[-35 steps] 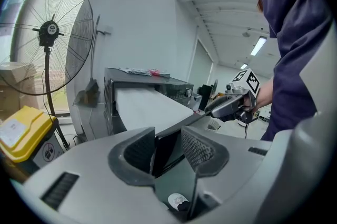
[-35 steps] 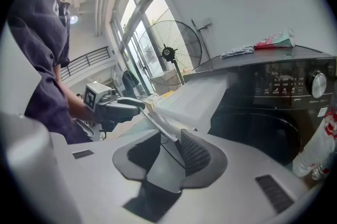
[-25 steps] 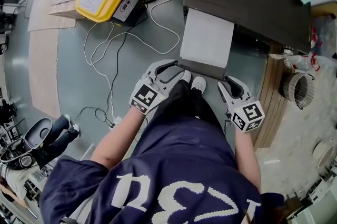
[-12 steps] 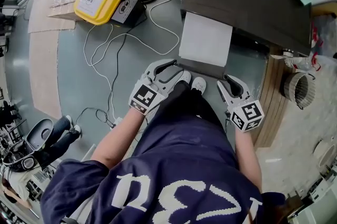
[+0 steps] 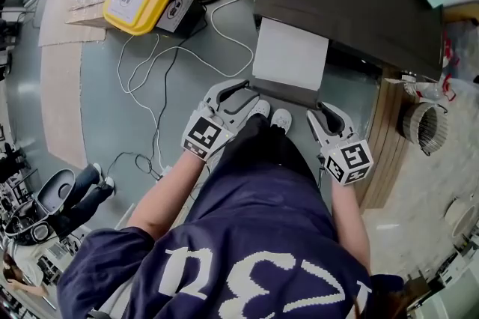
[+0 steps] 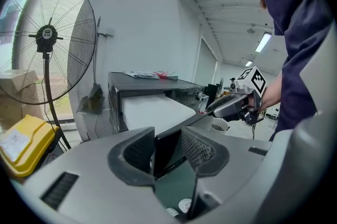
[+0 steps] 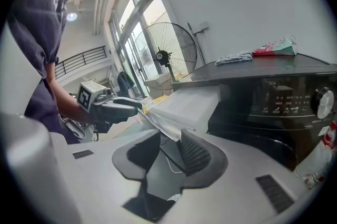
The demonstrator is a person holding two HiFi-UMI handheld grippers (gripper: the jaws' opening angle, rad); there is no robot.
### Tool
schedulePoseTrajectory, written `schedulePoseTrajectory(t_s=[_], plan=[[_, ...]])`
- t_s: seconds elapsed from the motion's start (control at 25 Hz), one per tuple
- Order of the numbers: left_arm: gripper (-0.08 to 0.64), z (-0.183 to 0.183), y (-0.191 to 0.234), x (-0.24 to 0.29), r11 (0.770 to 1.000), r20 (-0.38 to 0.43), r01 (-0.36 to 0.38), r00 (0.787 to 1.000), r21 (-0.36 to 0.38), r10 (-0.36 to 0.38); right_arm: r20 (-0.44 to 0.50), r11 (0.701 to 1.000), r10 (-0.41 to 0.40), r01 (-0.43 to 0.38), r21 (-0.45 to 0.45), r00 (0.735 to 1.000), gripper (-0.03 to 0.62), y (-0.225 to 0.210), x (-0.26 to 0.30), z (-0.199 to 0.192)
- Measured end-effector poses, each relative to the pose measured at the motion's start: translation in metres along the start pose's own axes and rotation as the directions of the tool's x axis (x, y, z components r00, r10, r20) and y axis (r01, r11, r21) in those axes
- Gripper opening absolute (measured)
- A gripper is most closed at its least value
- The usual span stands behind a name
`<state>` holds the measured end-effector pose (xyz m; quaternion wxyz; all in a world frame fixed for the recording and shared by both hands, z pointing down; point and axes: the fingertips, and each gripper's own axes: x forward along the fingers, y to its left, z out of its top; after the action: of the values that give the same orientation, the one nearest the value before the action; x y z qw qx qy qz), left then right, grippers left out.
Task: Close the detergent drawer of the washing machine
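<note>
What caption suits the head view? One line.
Left gripper and right gripper at the pulled-out detergent drawer of the washing machine.

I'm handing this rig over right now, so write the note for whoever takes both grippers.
Left gripper: tongs appear closed on the drawer front, near its left end.
Right gripper: tongs open around the front's right corner, which sits by one pad with a gap beside the other.
Detergent drawer: pulled well out of the washing machine.
Done: both grippers placed at the front.
Left to do: push the drawer fully in, then let go.
</note>
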<state>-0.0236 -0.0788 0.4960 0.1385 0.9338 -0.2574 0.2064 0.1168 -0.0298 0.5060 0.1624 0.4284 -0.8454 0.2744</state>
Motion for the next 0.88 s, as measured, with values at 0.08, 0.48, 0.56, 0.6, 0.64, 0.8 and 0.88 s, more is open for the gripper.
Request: schedulePoseTrajectory(t_s=[0.08,0.48,0.56,0.6,0.64,0.8,0.88], plan=[[0.170,0.001,0.002,0.002,1.000,0.001,-0.001,1.000,0.000,0.001,0.000,1.000,-0.007,0.007,-0.005,1.000,0.138,-0.002,0.001,0.001],[0.173,0.004,0.007,0.008,1.000,0.009,-0.015,1.000,0.000,0.015,-0.004,0.999,-0.034,0.034,-0.030,0.999,0.140,-0.008,0.005,0.006],[0.175,0.005,0.008,0.009,1.000,0.012,-0.021,1.000,0.000,0.021,-0.006,0.999,-0.037,0.037,-0.036,0.999,0.138,-0.008,0.006,0.007],[0.176,0.006,0.009,0.009,1.000,0.015,-0.025,1.000,-0.001,0.025,-0.007,0.999,-0.040,0.039,-0.038,0.999,0.139,-0.009,0.007,0.008],[0.176,0.006,0.011,0.010,1.000,0.017,-0.030,0.999,-0.002,0.030,-0.006,0.998,-0.043,0.043,-0.038,0.999,0.138,-0.010,0.008,0.009],[0.179,0.010,0.018,0.016,0.999,0.027,-0.044,0.999,-0.006,0.044,0.004,0.997,-0.065,0.065,-0.030,0.998,0.141,-0.017,0.013,0.014],[0.179,0.012,0.022,0.019,0.999,0.029,-0.045,0.999,-0.004,0.045,0.008,0.997,-0.070,0.070,-0.030,0.998,0.141,-0.020,0.015,0.017]])
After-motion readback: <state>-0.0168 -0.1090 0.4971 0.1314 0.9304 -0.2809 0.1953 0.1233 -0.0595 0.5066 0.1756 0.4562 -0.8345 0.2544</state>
